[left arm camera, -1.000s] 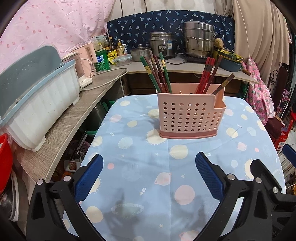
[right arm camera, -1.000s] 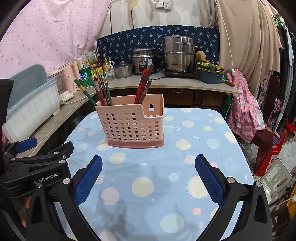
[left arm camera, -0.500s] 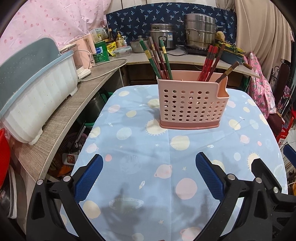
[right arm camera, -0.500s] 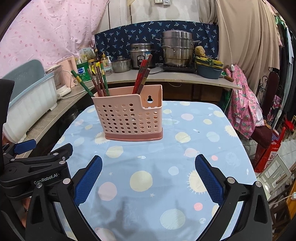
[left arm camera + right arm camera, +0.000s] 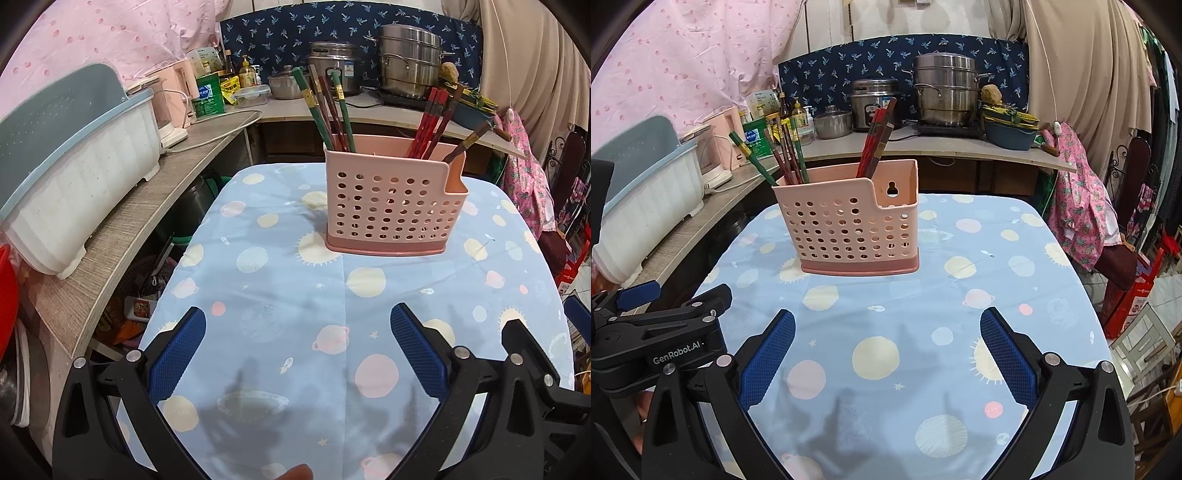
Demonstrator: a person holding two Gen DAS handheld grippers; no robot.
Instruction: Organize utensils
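A pink perforated utensil holder (image 5: 393,201) stands upright on the table with the blue planet-print cloth (image 5: 295,295); it also shows in the right wrist view (image 5: 849,225). Green and dark chopsticks (image 5: 328,107) lean in its left compartment, red and brown chopsticks (image 5: 434,122) in its right. In the right wrist view the green chopsticks (image 5: 775,158) and red chopsticks (image 5: 877,138) show too. My left gripper (image 5: 295,347) is open and empty, well short of the holder. My right gripper (image 5: 886,350) is open and empty, also short of it.
A white and blue dish rack (image 5: 70,177) sits on the grey counter (image 5: 122,236) left of the table. Pots and a rice cooker (image 5: 332,62) stand on the back counter. The left gripper's body (image 5: 653,332) lies at the right wrist view's left edge. A chair with pink cloth (image 5: 1082,221) stands right.
Both cameras have moved a little closer to the holder and higher, so it sits larger in view. Both grippers stay open and empty.
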